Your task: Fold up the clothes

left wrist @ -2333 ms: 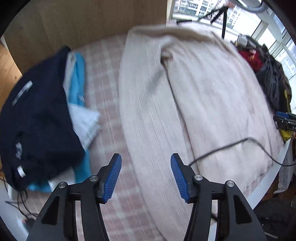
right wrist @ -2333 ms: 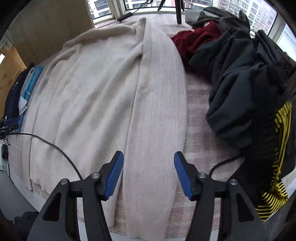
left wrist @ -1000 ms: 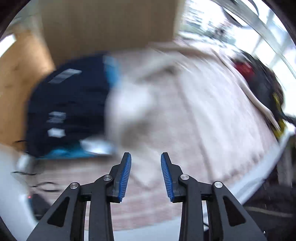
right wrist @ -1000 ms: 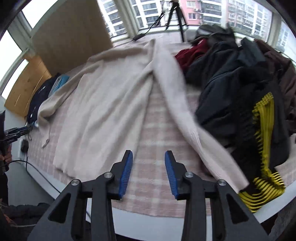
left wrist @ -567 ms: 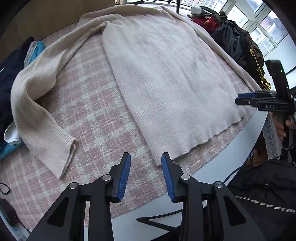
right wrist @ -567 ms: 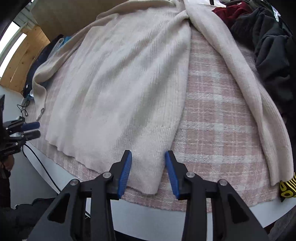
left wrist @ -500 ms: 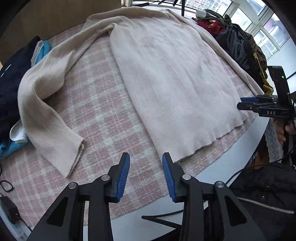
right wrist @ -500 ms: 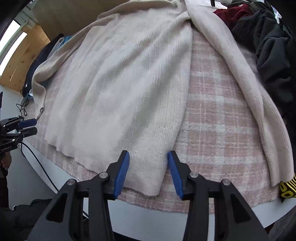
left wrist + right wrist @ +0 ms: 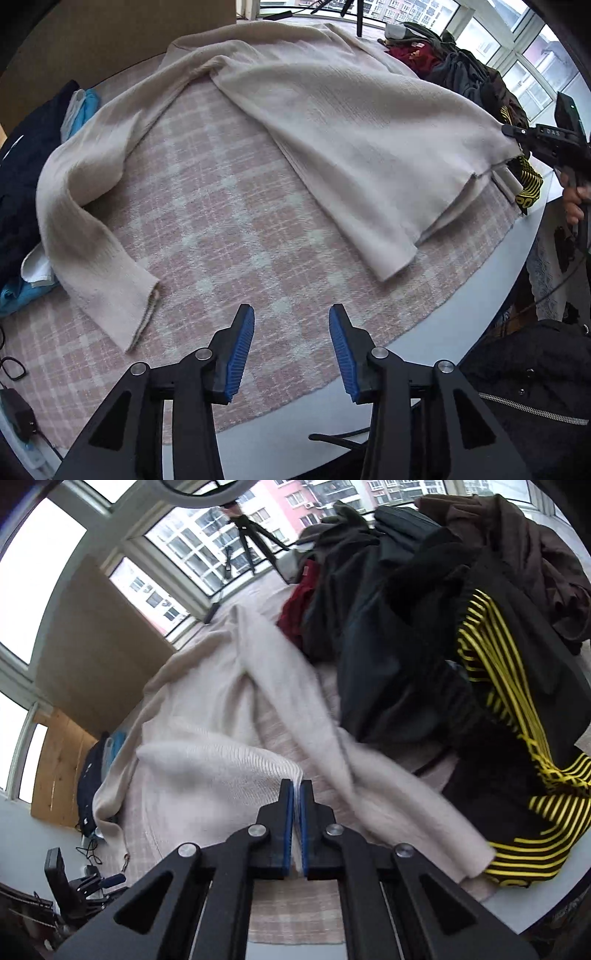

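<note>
**Right gripper pinches sweater hem**

The right gripper [image 9: 297, 794] has its jaws pressed on the cream ribbed knit sweater's [image 9: 354, 122] hem, lifting it off the pink checked tablecloth [image 9: 229, 206]. The left gripper [image 9: 291, 350], jaws opening and empty, hovers over that cloth before the sweater. A dark clothes heap [image 9: 424, 635] lies beyond.

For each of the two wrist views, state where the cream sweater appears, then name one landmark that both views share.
Left wrist view: the cream sweater spreads across the upper middle, one sleeve trailing down the left side, its hem corner lifted at the right edge.
Right wrist view: the cream sweater fills the lower left and centre, its hem pinched in the right gripper.
Shared landmark: the black-and-yellow striped garment, beside the sweater.
</note>
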{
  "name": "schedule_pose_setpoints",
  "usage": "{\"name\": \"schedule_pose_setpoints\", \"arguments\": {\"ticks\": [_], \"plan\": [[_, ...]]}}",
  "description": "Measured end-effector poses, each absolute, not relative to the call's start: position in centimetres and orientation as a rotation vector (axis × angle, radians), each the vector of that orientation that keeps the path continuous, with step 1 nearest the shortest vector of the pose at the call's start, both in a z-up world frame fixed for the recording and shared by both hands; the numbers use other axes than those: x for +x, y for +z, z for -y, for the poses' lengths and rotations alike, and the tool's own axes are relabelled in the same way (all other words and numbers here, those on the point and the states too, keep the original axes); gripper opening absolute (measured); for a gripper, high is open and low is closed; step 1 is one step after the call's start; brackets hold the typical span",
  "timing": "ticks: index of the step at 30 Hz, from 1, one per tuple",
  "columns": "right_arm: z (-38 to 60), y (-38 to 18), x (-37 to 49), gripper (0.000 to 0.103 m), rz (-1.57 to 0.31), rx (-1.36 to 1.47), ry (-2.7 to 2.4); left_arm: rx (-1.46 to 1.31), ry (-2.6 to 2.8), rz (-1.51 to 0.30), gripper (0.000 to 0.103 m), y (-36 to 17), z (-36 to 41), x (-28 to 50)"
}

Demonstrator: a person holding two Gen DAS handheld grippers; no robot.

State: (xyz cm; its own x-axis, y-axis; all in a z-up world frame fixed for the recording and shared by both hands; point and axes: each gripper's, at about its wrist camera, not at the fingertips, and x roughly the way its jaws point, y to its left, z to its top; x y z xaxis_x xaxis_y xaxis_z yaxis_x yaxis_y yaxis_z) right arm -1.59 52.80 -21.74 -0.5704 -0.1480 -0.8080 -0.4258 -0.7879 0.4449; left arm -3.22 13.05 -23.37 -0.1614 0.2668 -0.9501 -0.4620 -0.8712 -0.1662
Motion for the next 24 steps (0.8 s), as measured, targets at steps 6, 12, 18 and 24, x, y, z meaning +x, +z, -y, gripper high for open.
{"name": "schedule_pose_setpoints", "arguments": {"ticks": [6, 12, 18, 24], "plan": [[-53.2, -23.6, -2.2, 0.003, -0.892, -1.464, 2.475, -1.598, 1.981, -0.185, 0.041, -24.0, -18.0, -3.1], [-53.6, -23.2, -1.8, 0.004, -0.85, -1.502, 2.49, -1.636, 1.968, -0.048, 0.041, -23.6, -21.6, -3.8], [-52.9, -23.6, -2.3, 0.004, -0.824, -1.551, 2.517, -1.722, 1.968, -0.168, 0.039, -25.3, -25.1, -3.9], [-52.5, -23.3, -2.4, 0.004, -0.762, -1.557, 2.567, -1.76, 2.034, -0.225, 0.033, -25.9, -26.0, -4.3]]}}
